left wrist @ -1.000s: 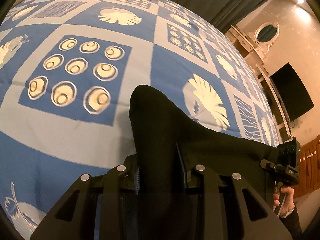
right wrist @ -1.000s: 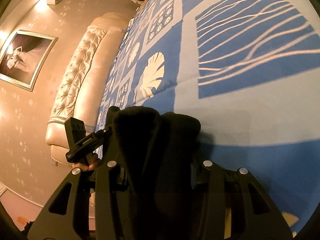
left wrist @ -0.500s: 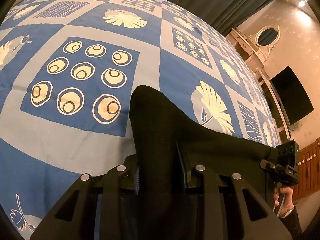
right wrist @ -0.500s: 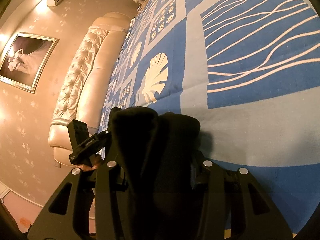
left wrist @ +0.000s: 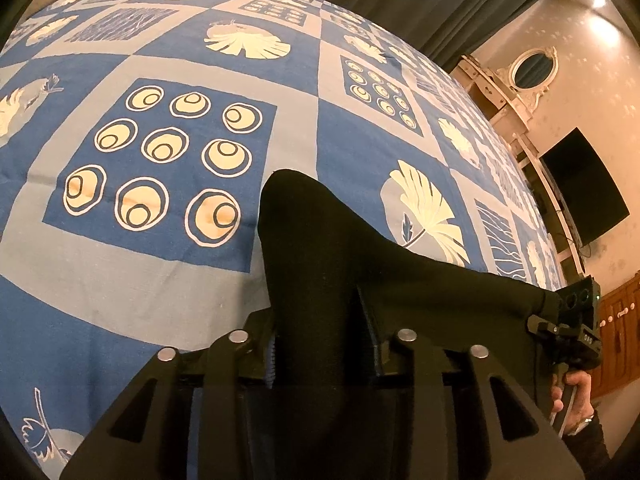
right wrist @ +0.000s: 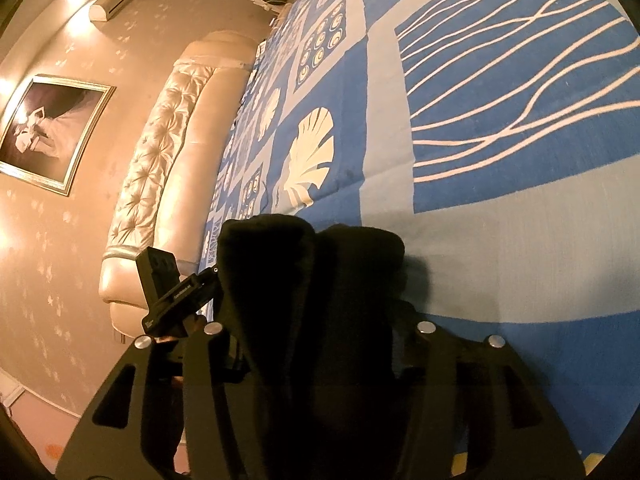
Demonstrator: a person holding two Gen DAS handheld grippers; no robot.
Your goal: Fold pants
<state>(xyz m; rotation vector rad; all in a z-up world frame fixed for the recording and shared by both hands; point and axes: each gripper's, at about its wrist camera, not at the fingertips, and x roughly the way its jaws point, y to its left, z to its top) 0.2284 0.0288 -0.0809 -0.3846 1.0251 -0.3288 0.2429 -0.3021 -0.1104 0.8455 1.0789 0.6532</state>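
Left wrist view shows the left tongs (left wrist: pixel 324 340) with black pants (left wrist: pixel 320 264) bunched between the 2 fingers, cloth rising toward 12 o'clock and trailing off to 3 o'clock, where the right tongs (left wrist: pixel 560 320) and the hand (left wrist: pixel 572 404) holding them meet the same stretch of fabric. Both pairs have just been opening. In this view the cloth fills the gap and appears to touch both fingers, so I judge a slackening grip, not a full release. Beneath lies the blue patterned bedspread (left wrist: pixel 160 272).

Right wrist view: the right tongs (right wrist: pixel 320 344) likewise have a thick fold of pants (right wrist: pixel 308 272) between their fingers, with the left tongs (right wrist: pixel 180 296) at 9 o'clock.

Step in hand, as I judge it: setting a folded edge down on the bed. Next move calls for opening fully, then backing both tongs away without dragging the fold.
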